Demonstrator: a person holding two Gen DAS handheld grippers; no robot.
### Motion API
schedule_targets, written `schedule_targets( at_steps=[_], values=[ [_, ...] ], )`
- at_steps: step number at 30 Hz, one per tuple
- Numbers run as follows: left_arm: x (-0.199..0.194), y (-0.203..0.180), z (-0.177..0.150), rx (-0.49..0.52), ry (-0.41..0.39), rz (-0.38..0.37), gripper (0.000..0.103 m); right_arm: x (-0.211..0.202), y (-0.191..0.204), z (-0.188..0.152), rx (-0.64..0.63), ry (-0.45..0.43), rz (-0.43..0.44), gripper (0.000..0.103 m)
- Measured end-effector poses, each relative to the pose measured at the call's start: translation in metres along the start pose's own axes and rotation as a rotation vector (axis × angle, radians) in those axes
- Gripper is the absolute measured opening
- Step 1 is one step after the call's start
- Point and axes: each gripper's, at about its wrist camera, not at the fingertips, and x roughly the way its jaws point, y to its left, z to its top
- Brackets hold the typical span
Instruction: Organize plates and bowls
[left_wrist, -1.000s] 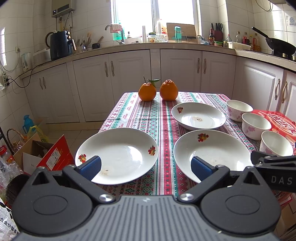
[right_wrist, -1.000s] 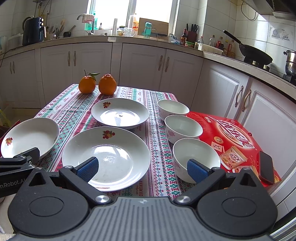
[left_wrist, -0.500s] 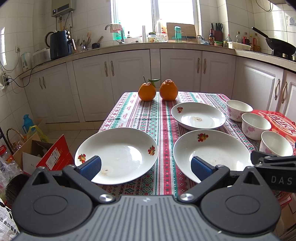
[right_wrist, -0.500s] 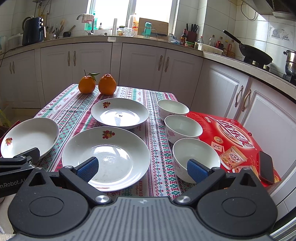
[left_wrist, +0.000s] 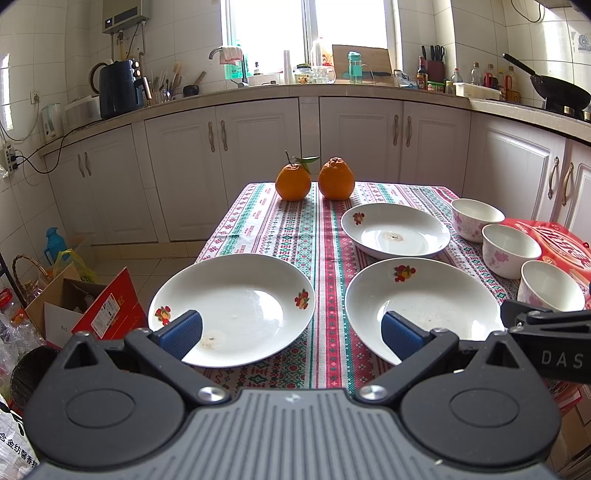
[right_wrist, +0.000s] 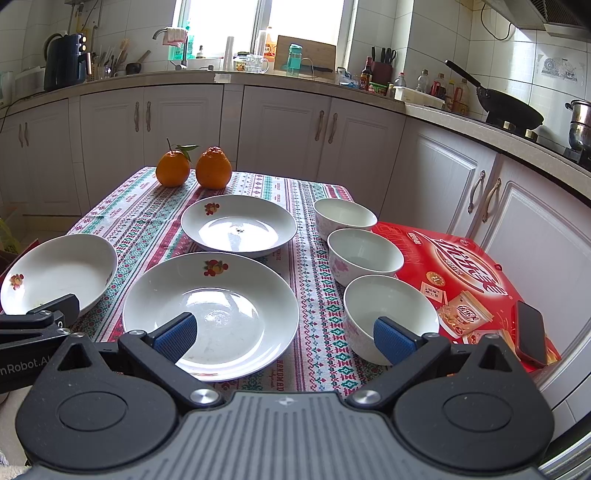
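Three white plates with fruit prints lie on the patterned tablecloth: a near-left plate (left_wrist: 236, 302), a near-middle plate (left_wrist: 424, 306) and a far plate (left_wrist: 395, 230). Three white bowls with pink flowers stand in a row at the right: far bowl (right_wrist: 345, 218), middle bowl (right_wrist: 364, 254), near bowl (right_wrist: 391, 310). My left gripper (left_wrist: 291, 334) is open at the table's near edge, between the near-left and near-middle plates. Held open as well, my right gripper (right_wrist: 284, 334) hovers between the near-middle plate (right_wrist: 210, 310) and the near bowl. Neither holds anything.
Two oranges (left_wrist: 314, 181) sit at the table's far end. A red box (right_wrist: 465, 280) with a phone (right_wrist: 530, 332) on it lies right of the bowls. Cardboard boxes (left_wrist: 92, 310) stand on the floor at the left. White cabinets (left_wrist: 258, 147) line the back.
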Motion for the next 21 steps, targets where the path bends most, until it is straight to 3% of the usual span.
schedule_targets(
  at_steps=[21],
  values=[
    [-0.0006, -0.0024, 0.0000, 0.001, 0.000, -0.001, 0.102, 0.0009, -0.0003, -0.0001, -0.004, 0.000, -0.007, 0.103]
  ],
)
